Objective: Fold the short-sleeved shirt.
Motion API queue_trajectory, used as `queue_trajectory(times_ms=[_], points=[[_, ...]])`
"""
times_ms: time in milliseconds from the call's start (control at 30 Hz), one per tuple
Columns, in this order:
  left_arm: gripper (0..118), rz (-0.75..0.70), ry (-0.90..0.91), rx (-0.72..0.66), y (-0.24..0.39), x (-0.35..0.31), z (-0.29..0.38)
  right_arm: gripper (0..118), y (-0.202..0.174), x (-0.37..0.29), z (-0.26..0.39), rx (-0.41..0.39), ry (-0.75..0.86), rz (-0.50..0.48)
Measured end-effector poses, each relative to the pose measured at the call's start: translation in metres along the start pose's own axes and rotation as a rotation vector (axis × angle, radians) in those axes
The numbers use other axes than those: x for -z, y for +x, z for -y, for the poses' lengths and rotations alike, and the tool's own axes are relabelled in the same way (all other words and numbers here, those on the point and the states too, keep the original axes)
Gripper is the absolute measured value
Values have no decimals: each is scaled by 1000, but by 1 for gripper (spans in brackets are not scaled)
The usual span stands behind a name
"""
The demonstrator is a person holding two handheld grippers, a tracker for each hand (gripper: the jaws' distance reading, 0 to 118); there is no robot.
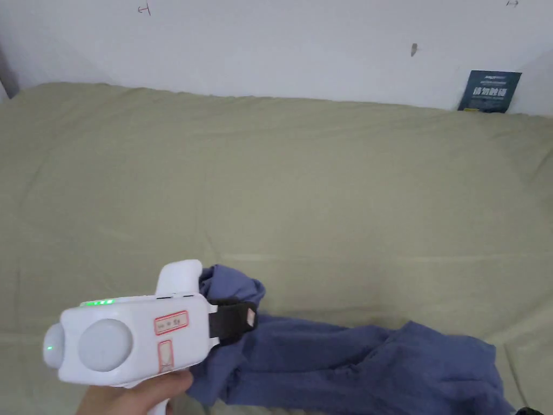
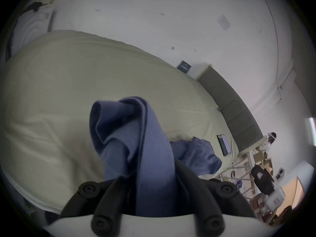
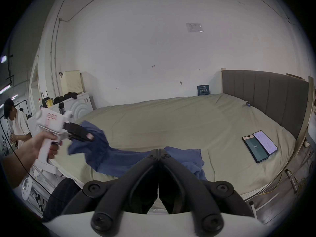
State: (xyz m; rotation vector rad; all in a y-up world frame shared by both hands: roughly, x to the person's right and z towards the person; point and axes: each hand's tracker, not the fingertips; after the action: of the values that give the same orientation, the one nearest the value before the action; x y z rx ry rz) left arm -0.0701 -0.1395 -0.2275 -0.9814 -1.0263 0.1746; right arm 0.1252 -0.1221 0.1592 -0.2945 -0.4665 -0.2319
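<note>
You are at the spreading step: left gripper (image 1: 245,320) fingers are clamped on the shirt (image 1: 345,367), lifting its 9 o'clock end off the bed (image 1: 324,189); right gripper (image 3: 158,152) fingers are together, empty. Next, grip the 3 o'clock end.

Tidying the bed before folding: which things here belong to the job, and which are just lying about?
Job:
crumpled blue short-sleeved shirt
left tongs, shut on the shirt
right tongs, shut
olive bed sheet, the folding surface

Lying about:
two smartphones
dark blue card against the wall

one blue shirt (image 1: 345,362), two grippers and two phones (image 3: 259,145) on the bed (image 1: 302,189), one sign by the bed.
</note>
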Motion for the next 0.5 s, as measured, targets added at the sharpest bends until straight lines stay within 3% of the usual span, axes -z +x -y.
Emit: queue_trajectory(times_ms=[200, 267, 300, 367, 400, 500], points=[[6, -190, -241, 82, 14, 136, 36, 0, 6, -21, -1, 0, 44, 46], [15, -236, -241, 111, 10, 147, 44, 0, 5, -29, -3, -23, 57, 49], [25, -194, -206, 86, 10, 140, 40, 0, 5, -33, -4, -21, 65, 45], [95, -73, -177, -29, 16, 121, 29, 0, 5, -38, -5, -27, 72, 50], [115, -63, -164, -37, 24, 109, 24, 0, 5, -40, -4, -34, 73, 54], [115, -59, 23, 67, 37, 49, 6, 0, 8, -41, -4, -20, 67, 39]])
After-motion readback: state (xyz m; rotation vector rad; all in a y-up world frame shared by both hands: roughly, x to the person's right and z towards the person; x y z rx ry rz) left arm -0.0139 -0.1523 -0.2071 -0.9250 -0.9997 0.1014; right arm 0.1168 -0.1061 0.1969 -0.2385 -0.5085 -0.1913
